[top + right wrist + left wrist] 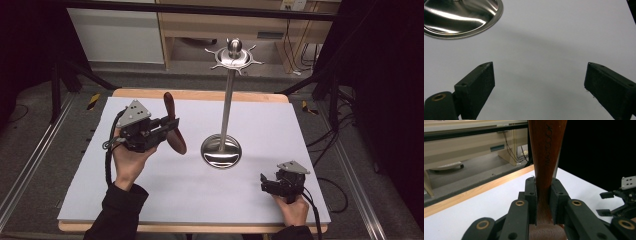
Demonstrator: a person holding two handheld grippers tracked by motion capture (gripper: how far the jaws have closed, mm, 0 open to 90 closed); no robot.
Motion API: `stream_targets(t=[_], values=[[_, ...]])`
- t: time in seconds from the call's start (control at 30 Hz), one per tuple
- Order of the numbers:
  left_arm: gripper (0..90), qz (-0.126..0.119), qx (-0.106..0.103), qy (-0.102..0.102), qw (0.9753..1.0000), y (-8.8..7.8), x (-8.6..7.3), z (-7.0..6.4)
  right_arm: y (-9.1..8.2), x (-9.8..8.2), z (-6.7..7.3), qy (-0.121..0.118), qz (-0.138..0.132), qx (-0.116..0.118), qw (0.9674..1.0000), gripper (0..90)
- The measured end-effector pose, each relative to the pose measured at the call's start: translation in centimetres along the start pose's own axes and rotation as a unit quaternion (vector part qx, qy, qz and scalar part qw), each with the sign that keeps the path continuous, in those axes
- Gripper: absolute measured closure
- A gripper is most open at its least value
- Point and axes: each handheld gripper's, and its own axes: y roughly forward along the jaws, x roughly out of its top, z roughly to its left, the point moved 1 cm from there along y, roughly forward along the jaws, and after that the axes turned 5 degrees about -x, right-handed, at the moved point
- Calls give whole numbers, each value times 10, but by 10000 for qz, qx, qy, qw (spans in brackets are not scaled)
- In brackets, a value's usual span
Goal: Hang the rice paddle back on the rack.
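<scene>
Wooden spoon (pixel 173 126) being gripped by the left claw (pixel 165 127), clamping its handle above the worktop's (pixel 150 180) left half. Metal stand (pixel 222 147) standing centrally. Right claw (pixel 265 181) resting spread apart near the front-right corner.

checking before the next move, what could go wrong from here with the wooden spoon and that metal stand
1. The left gripper clamps the wooden spoon at its narrow neck, so it may pivot or slip between the jaws.
2. The hanging stand is tall on a small round base; a bump from the spoon could tip it.
3. The right gripper is open and apart, not steadying the stand.
</scene>
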Motion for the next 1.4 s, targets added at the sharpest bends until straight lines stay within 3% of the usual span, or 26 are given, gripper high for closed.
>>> stream_targets(t=[0.13,0.3,0.43,0.7,1.4], values=[[776,-33,9,118,9999,0,10,-3,1,0,1,4,12,-6,10000,98],[776,-48,-25,12,10000,1,20,-6,0,0,0,-16,-1,-5,10000,98],[776,-47,-27,107,9999,3,26,-7,0,0,0,-16,-4,-12,10000,98],[776,-90,-145,91,9998,8,35,-12,0,0,0,8,-6,-20,10000,98],[776,-31,-161,232,9996,25,56,-18,0,1,0,13,2,-24,10000,98]])
